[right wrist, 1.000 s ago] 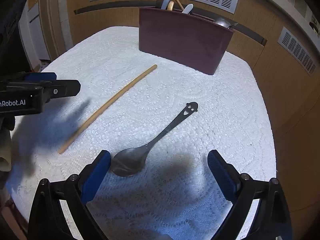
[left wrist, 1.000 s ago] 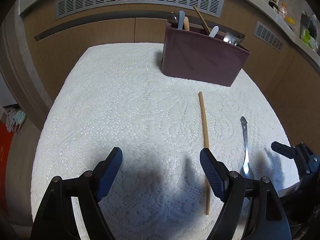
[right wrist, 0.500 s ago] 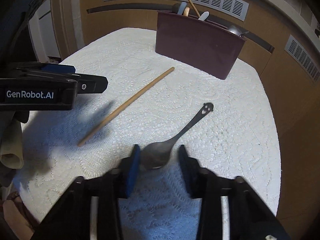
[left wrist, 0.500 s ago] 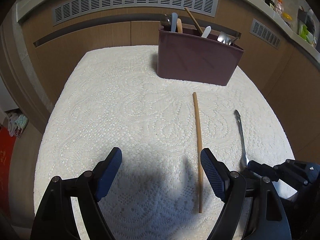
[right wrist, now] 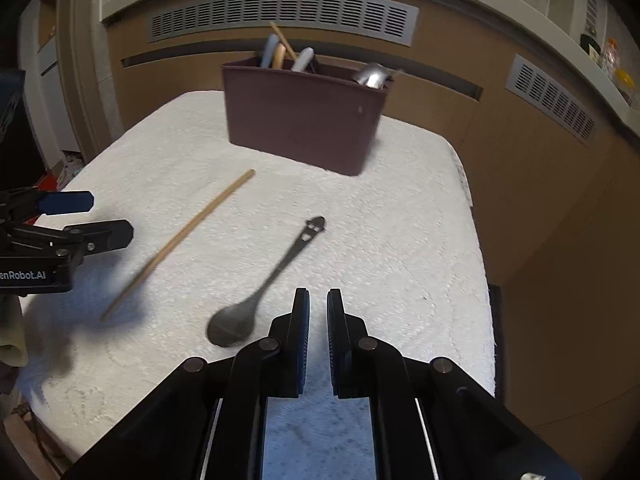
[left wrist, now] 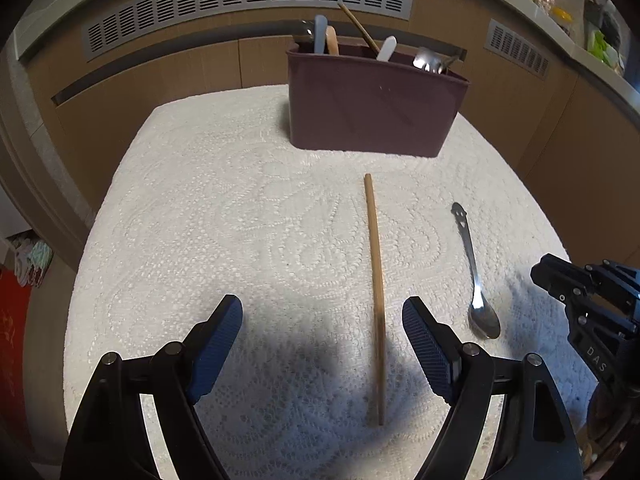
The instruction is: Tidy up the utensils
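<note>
My right gripper (right wrist: 318, 308) has its jaws nearly together with nothing between them; the spoon (right wrist: 256, 300) lies on the cloth just to their left, bowl nearest me, handle running away toward the holder. My left gripper (left wrist: 322, 320) stands wide apart and holds nothing. The near part of the wooden chopstick (left wrist: 376, 292) lies on the cloth between its fingers (left wrist: 424, 344), closer to the right one, touching neither as far as I can tell. The stick runs straight away from me. Right of it, apart, rests the spoon. Both sit on the white lace tablecloth (left wrist: 208, 216). At the table's far end stands the dark red utensil holder (left wrist: 372, 112), upright, with several handles and spoons sticking out. Behind it are brown cabinets with a grey vent (left wrist: 248, 4).
</note>
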Demonstrator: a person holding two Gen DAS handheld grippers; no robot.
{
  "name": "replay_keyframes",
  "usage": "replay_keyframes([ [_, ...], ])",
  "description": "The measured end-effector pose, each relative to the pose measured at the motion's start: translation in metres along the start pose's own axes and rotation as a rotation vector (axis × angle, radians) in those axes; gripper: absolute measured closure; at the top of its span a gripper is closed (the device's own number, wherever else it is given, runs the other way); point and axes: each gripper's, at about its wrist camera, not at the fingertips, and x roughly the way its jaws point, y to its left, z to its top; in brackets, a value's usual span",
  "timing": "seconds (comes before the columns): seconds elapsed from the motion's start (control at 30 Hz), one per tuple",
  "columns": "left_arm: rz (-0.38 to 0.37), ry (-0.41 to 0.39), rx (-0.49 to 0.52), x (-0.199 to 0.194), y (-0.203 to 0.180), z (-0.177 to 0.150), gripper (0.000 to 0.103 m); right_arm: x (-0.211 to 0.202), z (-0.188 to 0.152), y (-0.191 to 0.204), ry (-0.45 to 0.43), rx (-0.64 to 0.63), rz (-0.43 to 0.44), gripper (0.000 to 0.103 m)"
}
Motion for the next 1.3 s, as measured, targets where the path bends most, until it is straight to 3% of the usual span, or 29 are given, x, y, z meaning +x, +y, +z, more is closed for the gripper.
replay_keyframes([
  [0.07,0.004,0.014,0.013,0.005,-0.005,0.001,0.021,0.005,-0.005,-0.004,0.016,0.017,0.01,0.084],
  [0.13,0.004,0.028,0.027,0.011,-0.01,0.001,0.021,0.011,-0.01,-0.006,0.032,0.041,0.027,0.056],
  [0.2,-0.017,0.043,0.032,0.018,-0.013,0.003,0.021,0.015,-0.014,-0.008,0.038,0.093,0.038,0.043],
  [0.27,-0.065,0.084,0.023,0.028,-0.014,0.008,0.024,0.019,-0.017,-0.009,0.046,0.112,0.072,0.043],
  [0.33,-0.096,0.12,0.026,0.038,-0.017,0.014,0.044,0.022,-0.019,-0.009,0.048,0.123,0.084,0.043],
  [0.4,-0.069,0.126,0.054,0.044,-0.022,0.021,0.049,0.023,-0.02,-0.011,0.044,0.132,0.096,0.043],
  [0.43,-0.06,0.127,0.075,0.046,-0.025,0.025,0.058,0.021,-0.02,-0.011,0.039,0.136,0.1,0.043],
  [0.57,-0.083,0.174,0.118,0.056,-0.036,0.04,0.063,0.019,-0.02,-0.012,0.016,0.134,0.111,0.038],
  [0.67,-0.058,0.201,0.187,0.065,-0.048,0.048,0.069,0.018,-0.02,-0.011,0.01,0.133,0.113,0.036],
  [0.77,-0.06,0.224,0.232,0.071,-0.053,0.056,0.083,0.018,-0.02,-0.011,0.007,0.136,0.107,0.033],
  [0.8,-0.055,0.224,0.244,0.072,-0.054,0.058,0.095,0.018,-0.02,-0.012,0.005,0.136,0.106,0.032],
  [0.87,-0.059,0.221,0.245,0.072,-0.053,0.059,0.097,0.017,-0.02,-0.012,0.003,0.139,0.099,0.028],
  [1.03,-0.102,0.119,0.136,0.046,-0.034,0.048,0.097,0.016,-0.018,-0.015,-0.001,0.146,0.081,0.024],
  [1.17,-0.125,-0.055,0.002,0.004,-0.008,0.036,0.097,0.018,-0.008,-0.014,0.003,0.136,0.031,0.012],
  [1.3,-0.109,-0.208,-0.072,-0.028,0.01,0.026,0.097,0.03,0.014,-0.011,0.025,0.166,0.027,0.012],
])
